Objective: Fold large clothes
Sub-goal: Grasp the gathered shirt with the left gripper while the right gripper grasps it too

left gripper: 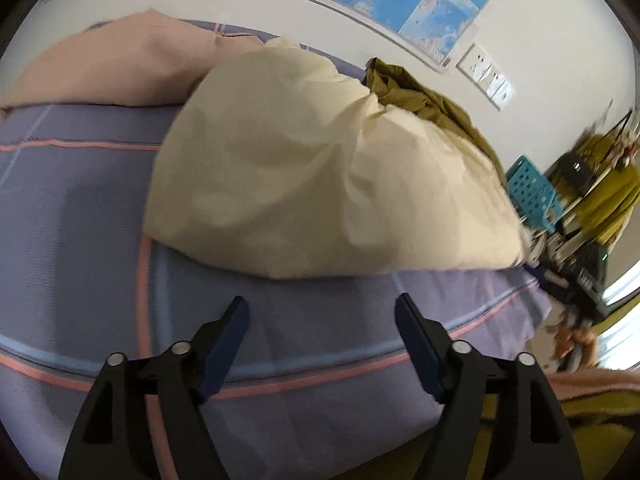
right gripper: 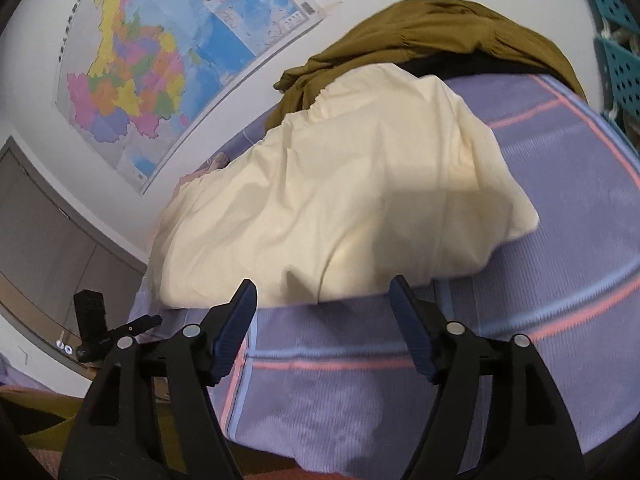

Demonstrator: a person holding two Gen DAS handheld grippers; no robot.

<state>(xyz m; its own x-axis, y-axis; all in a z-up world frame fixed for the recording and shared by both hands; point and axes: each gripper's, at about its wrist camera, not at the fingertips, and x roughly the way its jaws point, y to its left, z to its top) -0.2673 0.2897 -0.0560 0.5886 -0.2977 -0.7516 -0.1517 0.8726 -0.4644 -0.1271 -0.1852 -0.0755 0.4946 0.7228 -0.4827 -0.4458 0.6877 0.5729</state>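
Your left gripper point(left gripper: 322, 308) hangs over the near part of the bed point(left gripper: 80, 208), its fingers point(left gripper: 236, 320) spread wide with only the lilac bedcover showing between them. Nothing is held. The cream garment point(left gripper: 320, 168) lies just beyond the fingertips, bunched into a rounded heap on the bed, its near hem apart from the pads.

Your right gripper point(right gripper: 324, 292) is in much the same pose: fingers point(right gripper: 400, 300) wide apart and empty, pointing at the near edge of the cream garment point(right gripper: 340, 184). In this view the tips sit just at that hem, and you cannot tell whether they touch it; no cloth is pinched between them.

Behind the cream heap, on the far side of the bed, an olive-brown garment point(right gripper: 420, 36) lies crumpled against the wall. To the far left in the left wrist view, a pink cloth point(left gripper: 112, 64) rests on the bed beside the cream one. A coloured map point(right gripper: 140, 64) hangs on the wall above the bed, and a teal perforated crate point(left gripper: 532, 192) stands off the right end of the bed.
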